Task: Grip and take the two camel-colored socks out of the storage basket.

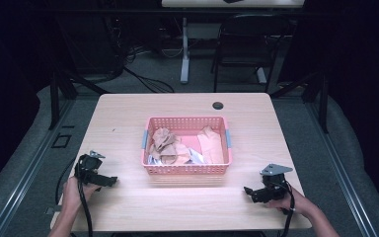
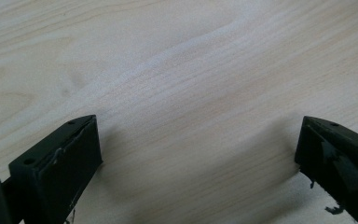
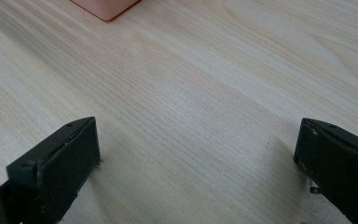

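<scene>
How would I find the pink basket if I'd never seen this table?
Look at the light wooden table. In its middle, between the left gripper and the right gripper, sits the pink basket. Its holey pink walls, blue handles and crumpled brown paper inside give it away.

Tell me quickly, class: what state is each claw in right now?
Left claw: open, holding nothing, over the bare pale wooden table.
Right claw: open, holding nothing, short of the pink plastic basket.
</scene>
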A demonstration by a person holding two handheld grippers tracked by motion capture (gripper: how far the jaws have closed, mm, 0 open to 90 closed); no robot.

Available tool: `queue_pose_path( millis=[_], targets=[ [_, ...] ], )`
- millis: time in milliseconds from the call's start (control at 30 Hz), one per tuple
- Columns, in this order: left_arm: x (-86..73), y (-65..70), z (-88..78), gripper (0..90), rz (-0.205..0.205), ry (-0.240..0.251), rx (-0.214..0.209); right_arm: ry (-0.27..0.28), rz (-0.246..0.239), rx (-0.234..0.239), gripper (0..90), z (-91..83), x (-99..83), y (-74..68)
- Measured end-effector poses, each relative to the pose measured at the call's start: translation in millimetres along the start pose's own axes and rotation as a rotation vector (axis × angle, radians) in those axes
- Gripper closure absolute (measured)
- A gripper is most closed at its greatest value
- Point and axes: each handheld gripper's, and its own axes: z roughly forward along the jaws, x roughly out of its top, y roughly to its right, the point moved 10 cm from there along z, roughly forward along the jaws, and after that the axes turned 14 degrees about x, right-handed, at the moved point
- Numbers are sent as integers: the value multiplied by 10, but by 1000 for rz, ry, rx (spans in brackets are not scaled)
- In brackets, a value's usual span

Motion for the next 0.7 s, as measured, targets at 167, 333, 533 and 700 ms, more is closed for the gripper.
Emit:
queue_pose_path(
  millis=[167,333,533,700],
  targets=[
    [39,36,-109,0,45,0,27,0,-4,5,0,5,4,-5],
    [87,75,-236,0,83,1,10,-5,-11,11,0,13,10,-8],
    [276,158,-421,0,106,60,-6,-3,-10,7,0,11,10,-10],
    [377,217,-525,0,119,80,-24,2,-8,7,0,12,11,-13]
  ],
)
